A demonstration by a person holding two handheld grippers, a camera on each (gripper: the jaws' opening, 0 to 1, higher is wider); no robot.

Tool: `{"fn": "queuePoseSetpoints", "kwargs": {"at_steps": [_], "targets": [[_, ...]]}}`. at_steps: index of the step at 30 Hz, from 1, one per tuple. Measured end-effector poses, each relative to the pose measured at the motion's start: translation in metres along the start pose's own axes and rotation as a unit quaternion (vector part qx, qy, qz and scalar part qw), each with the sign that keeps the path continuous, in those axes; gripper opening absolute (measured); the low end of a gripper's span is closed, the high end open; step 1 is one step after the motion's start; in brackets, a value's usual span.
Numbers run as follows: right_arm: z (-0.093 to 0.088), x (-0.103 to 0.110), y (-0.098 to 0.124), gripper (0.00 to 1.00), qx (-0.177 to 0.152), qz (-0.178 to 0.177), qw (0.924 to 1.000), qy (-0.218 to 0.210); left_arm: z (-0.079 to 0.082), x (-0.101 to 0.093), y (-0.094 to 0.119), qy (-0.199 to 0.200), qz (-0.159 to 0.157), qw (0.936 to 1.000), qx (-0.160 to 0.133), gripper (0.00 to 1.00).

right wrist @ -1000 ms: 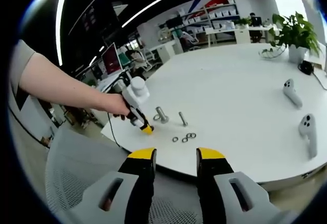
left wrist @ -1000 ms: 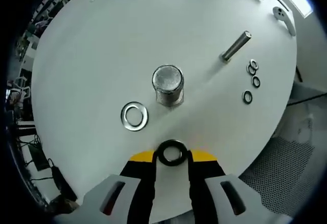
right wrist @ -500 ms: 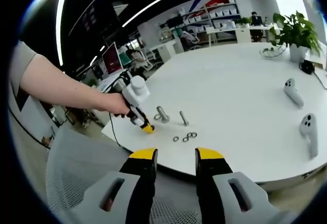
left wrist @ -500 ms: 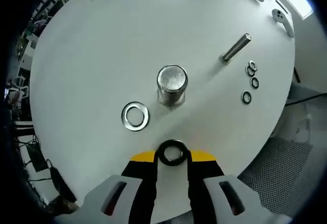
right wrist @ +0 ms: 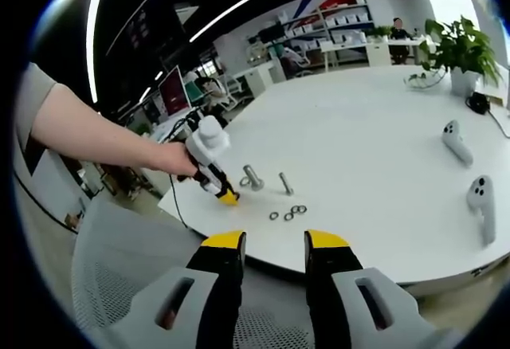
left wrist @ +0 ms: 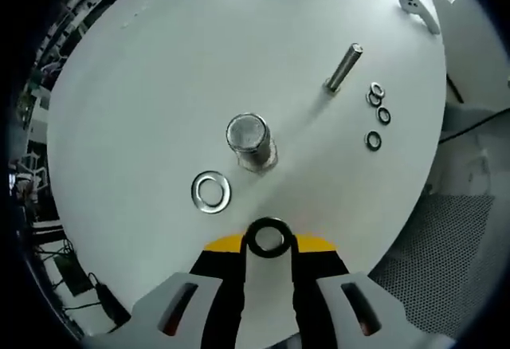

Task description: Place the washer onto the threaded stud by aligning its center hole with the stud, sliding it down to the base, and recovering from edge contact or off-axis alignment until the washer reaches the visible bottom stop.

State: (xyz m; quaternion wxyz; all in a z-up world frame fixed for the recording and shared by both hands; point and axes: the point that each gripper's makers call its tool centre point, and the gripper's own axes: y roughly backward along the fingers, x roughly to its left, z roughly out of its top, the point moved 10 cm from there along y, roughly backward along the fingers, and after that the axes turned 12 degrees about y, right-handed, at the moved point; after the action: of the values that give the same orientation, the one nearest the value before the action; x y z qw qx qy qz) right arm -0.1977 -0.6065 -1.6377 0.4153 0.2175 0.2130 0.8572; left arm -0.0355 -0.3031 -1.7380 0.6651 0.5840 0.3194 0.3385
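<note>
**Dark steel ring pinched at the jaw tips, stud just ahead**

Dark and metallic, the washer (left wrist: pixel 268 238) sits clamped between the yellow-tipped fingers (left wrist: pixel 223 245) of the left gripper (left wrist: pixel 268 243), held by its outer edge with the centre hole left open. It looks stiff, thin and light, and probably slick, so an edge grip like this one seems right; squeezing off-centre could let it pivot or pop out.

Straight beyond the fingertips stands the thick threaded stud (left wrist: pixel 249 140), upright on the white table (left wrist: pixel 143 86). A larger bright washer (left wrist: pixel 211 191) lies flat on the table between the fingers and the stud, a little to their left, close enough to be nudged on the way in. Further ahead and to the right a slimmer bolt (left wrist: pixel 343 68) stands, with small loose washers (left wrist: pixel 375 115) beside it, well clear of the path.

The right gripper (right wrist: pixel 272 245) waits off the table's near edge, fingers apart and holding nothing; two white controllers (right wrist: pixel 468 175) lie far to its right.
</note>
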Motion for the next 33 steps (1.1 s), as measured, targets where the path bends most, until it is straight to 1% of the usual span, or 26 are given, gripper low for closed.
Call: {"fn": "queuePoseSetpoints", "kwargs": {"at_steps": [4, 7, 11, 17, 20, 24, 29, 33], "targets": [[0.000, 0.000, 0.000, 0.32, 0.000, 0.000, 1.0000, 0.000, 0.000, 0.002, 0.007, -0.017, -0.002, 0.9998, 0.002, 0.19], [0.000, 0.000, 0.000, 0.32, 0.001, 0.001, 1.0000, 0.001, 0.005, 0.002, 0.017, -0.019, -0.016, 0.9997, -0.001, 0.19], [0.000, 0.000, 0.000, 0.31, 0.002, 0.001, 1.0000, 0.001, 0.013, 0.002, 0.026, -0.026, -0.026, 0.9993, -0.001, 0.19], [0.000, 0.000, -0.001, 0.31, 0.004, 0.002, 1.0000, 0.001, 0.024, 0.003, 0.038, -0.038, -0.031, 0.9987, -0.014, 0.19], [0.000, 0.000, -0.001, 0.30, 0.005, 0.002, 1.0000, 0.001, 0.029, -0.001, 0.045, -0.042, -0.036, 0.9982, -0.023, 0.19], [0.000, 0.001, -0.001, 0.30, 0.004, 0.003, 1.0000, 0.001, 0.036, -0.002, 0.050, -0.051, -0.033, 0.9976, -0.032, 0.19], [0.000, 0.001, -0.001, 0.30, 0.000, 0.003, 1.0000, -0.001, 0.043, 0.000, 0.053, -0.043, -0.031, 0.9977, -0.041, 0.19], [0.000, 0.001, -0.001, 0.30, 0.000, 0.003, 1.0000, 0.000, 0.046, -0.001, 0.050, -0.044, -0.027, 0.9975, -0.049, 0.19]]}}
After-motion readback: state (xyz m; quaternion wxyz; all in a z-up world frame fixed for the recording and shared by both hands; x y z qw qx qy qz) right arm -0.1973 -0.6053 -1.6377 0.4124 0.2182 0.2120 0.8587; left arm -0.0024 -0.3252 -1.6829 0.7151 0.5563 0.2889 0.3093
